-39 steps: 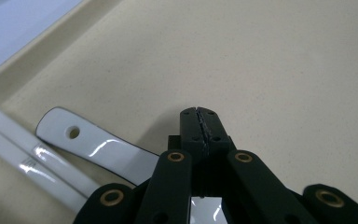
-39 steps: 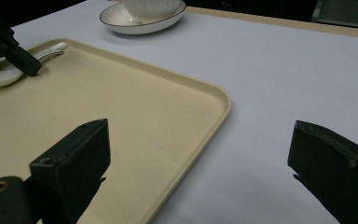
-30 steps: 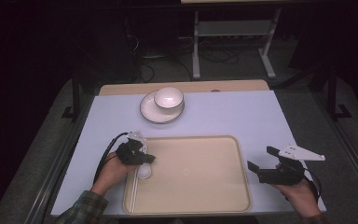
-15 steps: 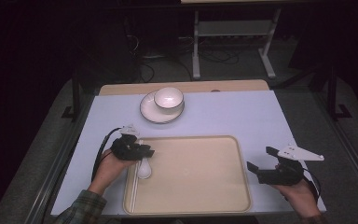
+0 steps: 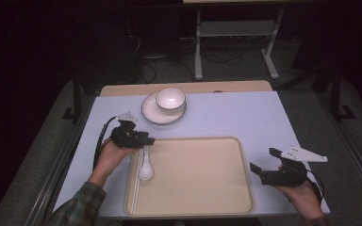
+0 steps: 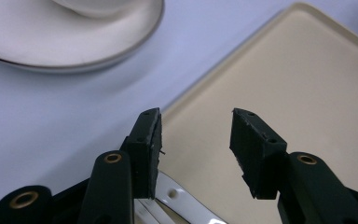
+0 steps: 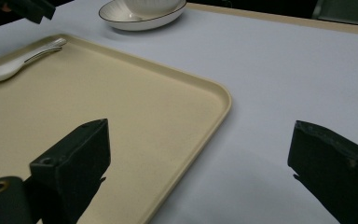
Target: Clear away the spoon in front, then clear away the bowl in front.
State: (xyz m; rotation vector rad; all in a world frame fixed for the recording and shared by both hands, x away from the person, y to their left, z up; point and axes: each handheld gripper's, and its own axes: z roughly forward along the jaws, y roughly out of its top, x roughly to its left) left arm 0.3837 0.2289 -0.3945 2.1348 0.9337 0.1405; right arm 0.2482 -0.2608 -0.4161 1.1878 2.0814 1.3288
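Dark room all round, with a metal stand and cables on the floor beyond my pale lilac table (image 5: 245, 117). From the high view, the white spoon (image 5: 145, 165) lies in the beige tray (image 5: 193, 207) along its left rim, bowl toward me. My left gripper (image 5: 143, 140) hangs just above the handle end; its jaws have just been opening and nothing sits between them, so the spoon is let go. My right gripper (image 5: 261, 172) rests at the tray's right edge, spread wide and empty. Farther back a white bowl (image 5: 170, 100) sits on its plate (image 5: 151, 113).

In the left gripper view, the left gripper's pads (image 6: 148, 154) stand apart over the tray corner, the spoon handle (image 6: 177, 198) just beneath. I judge the best move is to lift straight clear so a pad doesn't catch the handle and drag it.

In the right gripper view, the tray rim (image 7: 214, 105) passes between my parted jaws, with smooth bare tabletop to its right.
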